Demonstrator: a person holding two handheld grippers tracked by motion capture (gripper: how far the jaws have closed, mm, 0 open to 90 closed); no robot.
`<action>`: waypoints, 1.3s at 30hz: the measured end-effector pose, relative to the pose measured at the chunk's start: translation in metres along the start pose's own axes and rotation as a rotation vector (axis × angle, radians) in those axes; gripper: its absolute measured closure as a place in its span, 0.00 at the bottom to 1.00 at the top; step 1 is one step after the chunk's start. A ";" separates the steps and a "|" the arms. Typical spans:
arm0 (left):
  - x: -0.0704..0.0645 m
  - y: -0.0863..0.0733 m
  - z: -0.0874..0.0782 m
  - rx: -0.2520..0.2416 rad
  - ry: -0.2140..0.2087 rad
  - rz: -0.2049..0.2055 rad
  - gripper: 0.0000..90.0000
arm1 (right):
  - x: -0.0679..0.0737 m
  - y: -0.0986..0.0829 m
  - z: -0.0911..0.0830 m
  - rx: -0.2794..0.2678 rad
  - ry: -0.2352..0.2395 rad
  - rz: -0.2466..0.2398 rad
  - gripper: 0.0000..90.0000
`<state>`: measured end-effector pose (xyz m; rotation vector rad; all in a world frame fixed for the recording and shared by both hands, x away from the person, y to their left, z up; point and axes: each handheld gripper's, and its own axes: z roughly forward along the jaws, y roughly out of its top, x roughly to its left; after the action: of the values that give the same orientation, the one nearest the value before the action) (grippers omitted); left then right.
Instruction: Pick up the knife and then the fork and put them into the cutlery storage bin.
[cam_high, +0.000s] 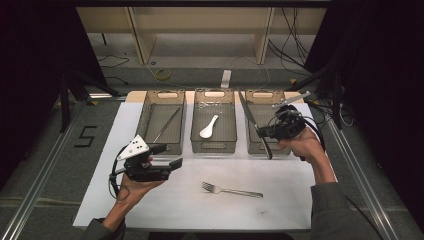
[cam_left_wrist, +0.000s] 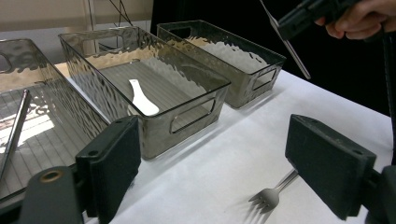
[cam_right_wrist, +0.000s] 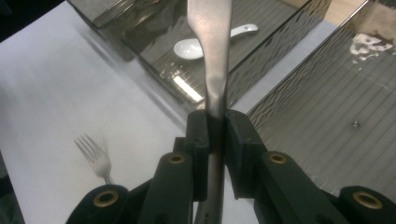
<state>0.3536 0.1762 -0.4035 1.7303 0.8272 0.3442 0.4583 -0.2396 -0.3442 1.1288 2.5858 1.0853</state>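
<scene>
My right hand-held gripper (cam_high: 264, 132) is clamped on a table knife (cam_high: 248, 114), its two black jaws pressed flat against the metal just below the blade. In the high view the knife sits right of centre in the frame, slanting up and to the left, held in the air over the near end of the right-hand bin (cam_high: 266, 121). In the right gripper view the blade (cam_right_wrist: 210, 42) rises straight up the middle of the frame, with that bin's ribbed floor (cam_right_wrist: 327, 130) at the right.

My left hand-held gripper (cam_high: 170, 156) has its jaws well apart and holds nothing; it hovers in the lower left of the high view, above the white worktop (cam_high: 125, 200). The fork (cam_high: 231, 190) lies low in the centre, apart from both grippers.

The grip is my main worry. The jaws pinch a narrow, smooth strip of steel, and most of the knife's length stands out beyond them, so I judge that a quick turn of my wrist could make it swivel or slide out. If I lower it at this slant, the handle end (cam_high: 268, 151) could catch the bin's front wall (cam_high: 260, 149) and tip or shove the bin. Releasing from this height, it could bounce or clatter out. The middle bin (cam_high: 214, 120), with its white spoon (cam_high: 208, 127), lies close by, so a drift to the left could drop the knife there.
</scene>
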 end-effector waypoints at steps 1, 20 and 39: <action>0.000 0.000 0.000 0.001 -0.002 -0.002 0.20 | -0.002 0.003 0.000 -0.003 -0.002 0.007 0.90; 0.000 0.001 0.000 -0.011 -0.005 -0.004 0.20 | -0.041 0.028 0.005 -0.019 -0.101 0.134 0.90; -0.001 0.001 -0.001 -0.016 -0.008 -0.002 0.20 | -0.068 0.022 0.032 0.009 -0.170 0.246 0.90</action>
<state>0.3526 0.1768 -0.4020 1.7148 0.8184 0.3415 0.5320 -0.2571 -0.3644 1.5020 2.3712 0.9731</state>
